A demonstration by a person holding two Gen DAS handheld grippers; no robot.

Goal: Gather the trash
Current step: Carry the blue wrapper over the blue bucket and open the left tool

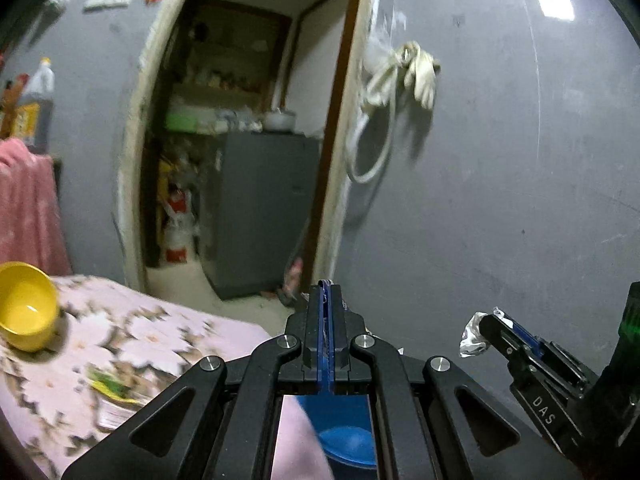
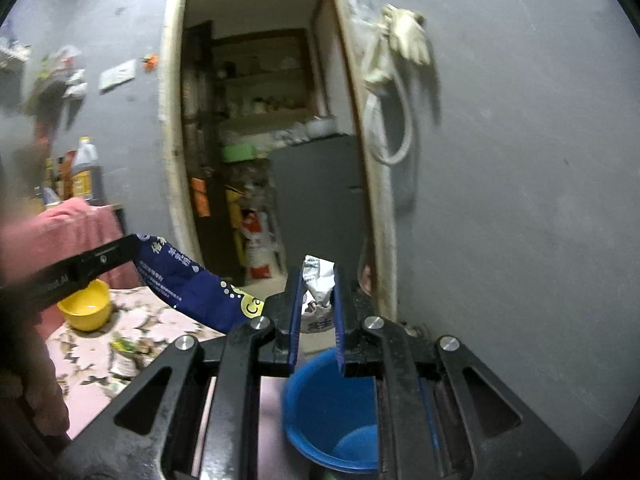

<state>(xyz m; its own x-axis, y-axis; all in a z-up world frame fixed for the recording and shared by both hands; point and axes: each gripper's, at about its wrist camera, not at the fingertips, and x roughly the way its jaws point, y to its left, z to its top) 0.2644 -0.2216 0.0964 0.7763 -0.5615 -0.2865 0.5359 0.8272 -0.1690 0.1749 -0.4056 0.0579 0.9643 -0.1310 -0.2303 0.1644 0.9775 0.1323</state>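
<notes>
Above the blue bucket (image 2: 332,412), the right gripper (image 2: 318,304) holds a crumpled silver wrapper (image 2: 318,280) between partly parted jaws; the left gripper (image 1: 329,320), clamped tight, pinches a dark blue packet (image 2: 188,284). This looks like the drop-off step: next, both should release over the bucket.
</notes>
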